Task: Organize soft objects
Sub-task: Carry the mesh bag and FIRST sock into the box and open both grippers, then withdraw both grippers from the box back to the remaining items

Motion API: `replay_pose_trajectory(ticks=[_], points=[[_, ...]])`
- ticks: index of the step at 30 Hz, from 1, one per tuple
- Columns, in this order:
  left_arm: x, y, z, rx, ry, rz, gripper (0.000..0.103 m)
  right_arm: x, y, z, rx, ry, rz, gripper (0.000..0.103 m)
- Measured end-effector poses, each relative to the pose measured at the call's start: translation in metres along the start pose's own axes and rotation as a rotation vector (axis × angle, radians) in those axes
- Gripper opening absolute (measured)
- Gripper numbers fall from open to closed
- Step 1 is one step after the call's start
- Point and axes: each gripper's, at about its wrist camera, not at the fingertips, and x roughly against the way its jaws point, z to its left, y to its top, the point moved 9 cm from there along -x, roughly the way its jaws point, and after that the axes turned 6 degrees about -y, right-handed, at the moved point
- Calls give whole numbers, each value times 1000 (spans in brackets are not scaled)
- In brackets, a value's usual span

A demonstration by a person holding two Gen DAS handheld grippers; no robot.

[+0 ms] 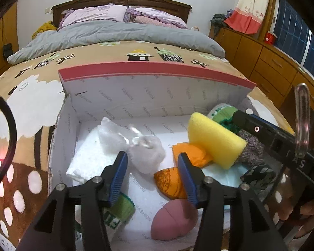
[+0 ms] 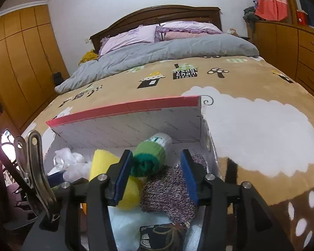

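Observation:
An open cardboard box [image 1: 148,72] with a red rim and white lining sits on the bed. In the left wrist view it holds a folded white cloth [image 1: 88,163], a clear plastic bag [image 1: 144,152], orange cloth [image 1: 190,152], an orange egg sponge [image 1: 169,182], a pink egg sponge [image 1: 173,221] and a yellow sponge [image 1: 215,140]. My left gripper [image 1: 152,156] hovers open over the bag, its pads touching nothing. My right gripper [image 2: 156,156] is open above a green sock roll [image 2: 155,154] and a purple knit piece [image 2: 169,190], pressing on neither. A dark patterned pouch [image 2: 161,236] lies nearest.
The box rests on a brown patterned blanket [image 2: 251,108]. Behind it lie a grey duvet [image 1: 115,35] and pillows. Wooden drawers [image 1: 272,62] line the right, wardrobes [image 2: 21,62] the left. A metal clip [image 2: 35,167] hangs by the left gripper. A hand [image 1: 309,209] holds the right gripper.

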Motion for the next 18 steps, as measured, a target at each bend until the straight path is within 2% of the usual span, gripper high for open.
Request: replay_pose_trajectory(ticks=[7,18], points=[[10,1,-2,11,-11,1,60,14,5,-1,-10,-5,-26,54],[34,2,-11,0,-15,-17,62,45,3,4,-2,17,-48,54]])
